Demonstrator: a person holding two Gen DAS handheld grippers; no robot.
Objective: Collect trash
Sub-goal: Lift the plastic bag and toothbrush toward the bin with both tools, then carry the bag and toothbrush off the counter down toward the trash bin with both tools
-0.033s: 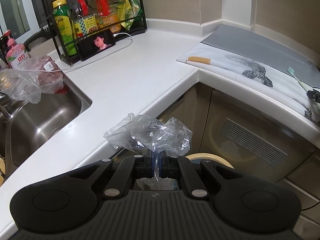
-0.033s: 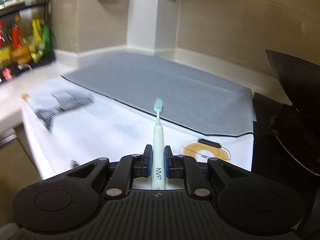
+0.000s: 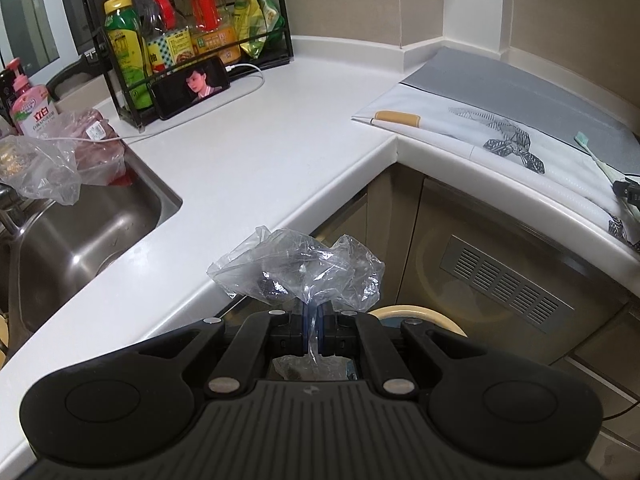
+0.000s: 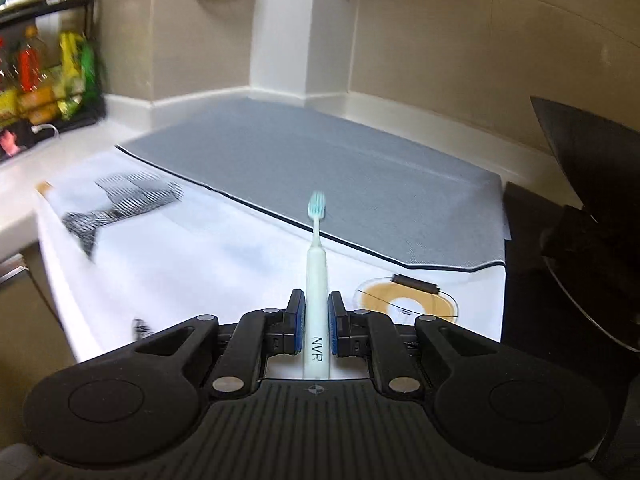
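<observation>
left wrist view: nothing differs from the other frame of this view, same moment. left gripper (image 3: 313,322) clamped tight on a crumpled clear plastic bag (image 3: 298,272), the bag bunched above the pads, held just off the counter (image 3: 248,152) front edge near its inner corner. a yellow-rimmed bin (image 3: 416,314) shows below. sink (image 3: 80,232) at the counter's left end, bottle rack (image 3: 192,40) and phone (image 3: 194,86) at the back edge.

right wrist view: no change either. right gripper (image 4: 317,326) closed on a pale green toothbrush (image 4: 316,280), bristles pointing away, over the white printed cloth (image 4: 180,264) at the counter's front edge; grey mat (image 4: 320,176) behind it. background blurred.
</observation>
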